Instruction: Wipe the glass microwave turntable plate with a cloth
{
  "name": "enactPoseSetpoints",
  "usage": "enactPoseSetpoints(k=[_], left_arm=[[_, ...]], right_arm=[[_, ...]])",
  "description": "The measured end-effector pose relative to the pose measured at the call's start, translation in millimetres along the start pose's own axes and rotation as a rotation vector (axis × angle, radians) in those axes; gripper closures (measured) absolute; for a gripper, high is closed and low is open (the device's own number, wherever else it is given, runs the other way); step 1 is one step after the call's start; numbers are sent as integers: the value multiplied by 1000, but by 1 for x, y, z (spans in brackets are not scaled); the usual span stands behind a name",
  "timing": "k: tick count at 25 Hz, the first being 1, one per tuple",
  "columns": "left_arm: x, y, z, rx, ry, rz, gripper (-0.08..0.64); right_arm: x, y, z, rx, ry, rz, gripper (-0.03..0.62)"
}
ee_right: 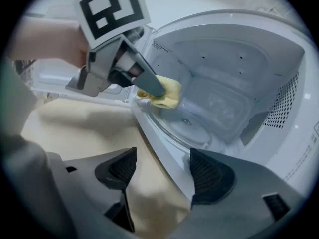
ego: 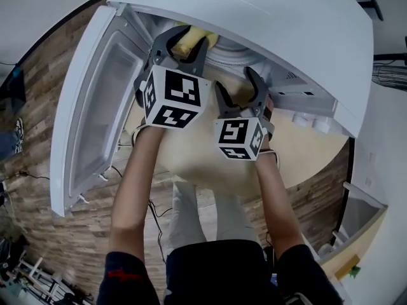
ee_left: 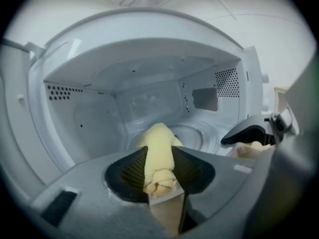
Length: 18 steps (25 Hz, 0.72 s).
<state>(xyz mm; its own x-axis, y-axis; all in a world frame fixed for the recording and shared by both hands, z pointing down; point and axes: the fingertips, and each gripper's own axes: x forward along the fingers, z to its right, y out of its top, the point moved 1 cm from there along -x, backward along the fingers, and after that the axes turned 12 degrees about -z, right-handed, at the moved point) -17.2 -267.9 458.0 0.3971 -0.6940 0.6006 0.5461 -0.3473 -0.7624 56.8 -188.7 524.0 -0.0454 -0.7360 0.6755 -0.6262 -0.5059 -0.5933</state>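
Turntable plate point(ee_right: 188, 127) seated on microwave point(ee_left: 79, 108) floor, 12 o'clock from left gripper point(ee_left: 159, 171); clamped on rolled cloth point(ee_left: 158, 146), end poking ahead for reach. Right gripper point(ee_right: 162, 169) wide open, empty, parked outside at plate's 5 o'clock, probably to stay clear of wiping.

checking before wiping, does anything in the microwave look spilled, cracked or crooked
Nothing stands out. The glass turntable plate looks seated level on the floor of the microwave, with no spill or crack visible. The yellow cloth is clamped in the left hand-held gripper at the plate's rim; the right hand-held gripper is open and empty.
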Motion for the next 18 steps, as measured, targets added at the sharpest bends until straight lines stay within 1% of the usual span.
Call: enactPoseSetpoints(k=[2, 6, 9, 11, 12, 13, 14, 15, 18], left_arm=[[-11, -1, 3, -23, -18, 3, 425], [-37, 6, 8, -21, -42, 13, 425], [-61, 5, 9, -59, -39, 15, 425], [-79, 0, 9, -85, -26, 9, 425], [-88, -3, 10, -96, -23, 2, 425], [-98, -6, 13, -106, -25, -6, 425], [-107, -8, 17, -114, -30, -12, 425], [-117, -9, 20, -121, -36, -17, 425], [-154, -14, 27, -142, -41, -36, 425]], right_arm=[[-5, 2, 1, 36, 35, 3, 295], [-23, 4, -1, 59, 85, -4, 295], [-41, 3, -6, 75, 143, -26, 296], [-53, 2, -10, 111, 197, -39, 298], [-60, 2, -10, 138, 225, -43, 319], [-68, 3, -9, 167, 251, -44, 373], [-77, 5, -7, 188, 272, -40, 407], [-88, 9, -4, 197, 286, -34, 426], [-124, 29, 6, 194, 307, 1, 517]])
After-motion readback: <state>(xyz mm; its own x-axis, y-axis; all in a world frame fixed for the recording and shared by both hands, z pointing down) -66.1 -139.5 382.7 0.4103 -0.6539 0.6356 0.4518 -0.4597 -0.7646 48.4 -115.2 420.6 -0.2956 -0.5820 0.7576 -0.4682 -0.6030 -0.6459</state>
